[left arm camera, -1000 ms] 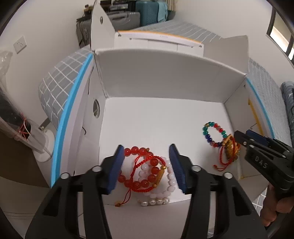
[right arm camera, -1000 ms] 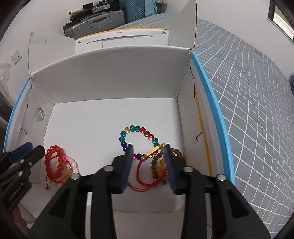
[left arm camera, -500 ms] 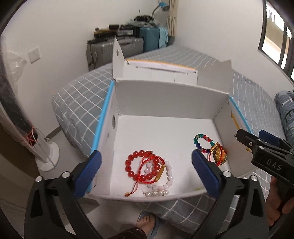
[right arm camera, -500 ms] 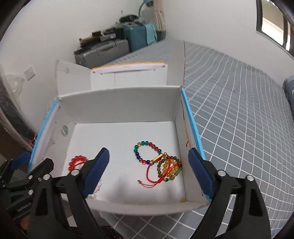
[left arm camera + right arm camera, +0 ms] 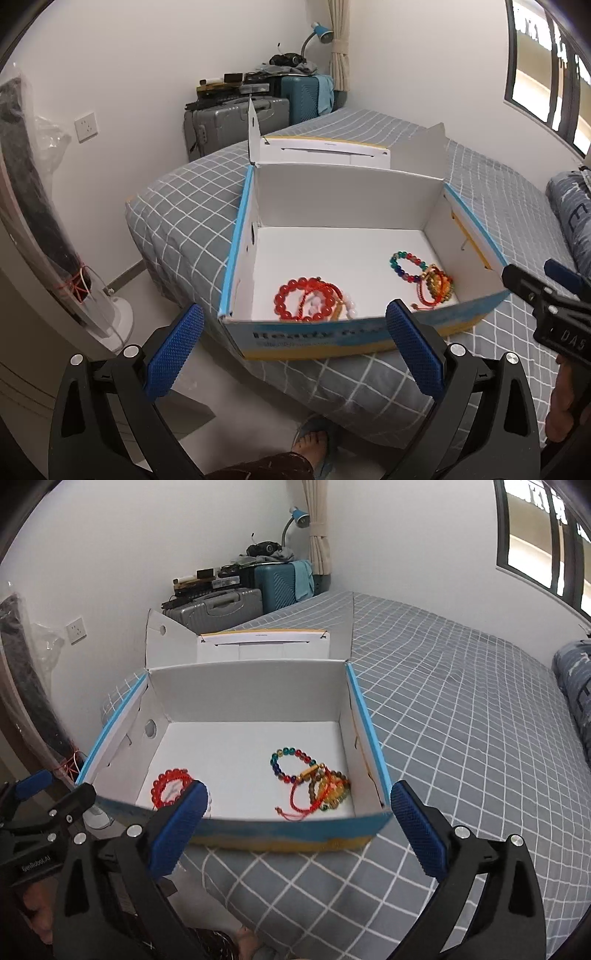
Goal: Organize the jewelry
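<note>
Jewelry is seen gathered in two small heaps inside an open box, which is set at the near edge of a bed covered in a grey checked sheet. In the left wrist view the box fills the middle of the picture; its lid is folded back toward 12 o'clock. Suitcases are stacked against the wall beyond the bed at 11 o'clock, and a wrapped fan stands on the floor at 9 o'clock.

The left gripper is held outside the box, at 6 o'clock from its printed front wall, with its blue fingers spread as wide as they go and nothing between them. The right gripper is held likewise before the front wall, its jaws opening to full width and empty; its fingers touch nothing.

On the box floor, a heap of red beads with a pale bracelet lies toward 7 o'clock, near the front wall. A multicoloured bracelet lies toward 4 o'clock, with amber beads and a red cord tangled against it, close to the right wall.

The step in hand appears to be the release and retreat after placing pieces in the box. Whether more jewelry remains outside cannot be told; none is visible on the bed. If the work is finished, the next move would call for the lid to be closed, with each gripper taken to a lid flap at 12 o'clock.
</note>
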`<action>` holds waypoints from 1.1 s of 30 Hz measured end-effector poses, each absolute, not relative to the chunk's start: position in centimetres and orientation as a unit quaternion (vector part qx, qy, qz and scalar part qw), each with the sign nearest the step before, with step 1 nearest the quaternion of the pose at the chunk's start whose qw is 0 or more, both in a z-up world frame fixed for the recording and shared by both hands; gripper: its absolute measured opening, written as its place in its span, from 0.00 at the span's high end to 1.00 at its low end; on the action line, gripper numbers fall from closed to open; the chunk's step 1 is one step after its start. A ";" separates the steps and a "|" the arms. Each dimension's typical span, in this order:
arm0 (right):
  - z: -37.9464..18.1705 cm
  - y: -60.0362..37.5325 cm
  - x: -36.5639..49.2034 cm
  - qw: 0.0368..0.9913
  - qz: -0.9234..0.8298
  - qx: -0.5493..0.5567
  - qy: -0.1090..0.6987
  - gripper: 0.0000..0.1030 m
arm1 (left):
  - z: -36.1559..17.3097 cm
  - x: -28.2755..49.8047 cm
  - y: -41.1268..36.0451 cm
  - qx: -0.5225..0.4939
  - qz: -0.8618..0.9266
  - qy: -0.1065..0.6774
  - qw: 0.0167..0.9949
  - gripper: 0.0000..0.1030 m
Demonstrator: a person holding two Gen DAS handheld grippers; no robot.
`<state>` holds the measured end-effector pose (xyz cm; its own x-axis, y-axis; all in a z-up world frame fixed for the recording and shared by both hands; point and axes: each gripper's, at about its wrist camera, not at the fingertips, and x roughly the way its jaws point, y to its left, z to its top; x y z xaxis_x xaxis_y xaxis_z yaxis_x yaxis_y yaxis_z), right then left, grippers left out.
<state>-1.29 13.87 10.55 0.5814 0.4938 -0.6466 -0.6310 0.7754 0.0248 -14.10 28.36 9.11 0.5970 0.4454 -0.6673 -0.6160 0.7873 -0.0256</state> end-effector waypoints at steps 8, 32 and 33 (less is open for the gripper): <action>8.9 12.6 -2.2 0.888 0.306 -0.109 0.325 0.07 | 8.1 -14.3 27.6 -0.124 0.293 0.346 0.883 0.06; 8.2 12.8 -2.0 0.886 0.304 -0.115 0.330 0.07 | 7.6 -13.6 26.6 -0.100 0.295 0.356 0.881 0.06; 8.2 12.9 -2.0 0.886 0.304 -0.116 0.330 0.07 | 7.7 -13.7 26.6 -0.100 0.295 0.355 0.882 0.06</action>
<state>-2.03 12.86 8.21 0.5975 0.4630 -0.6546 -0.6158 0.7878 -0.0049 -13.67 26.59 7.70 0.5747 0.4488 -0.6843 -0.5905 0.8064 0.0329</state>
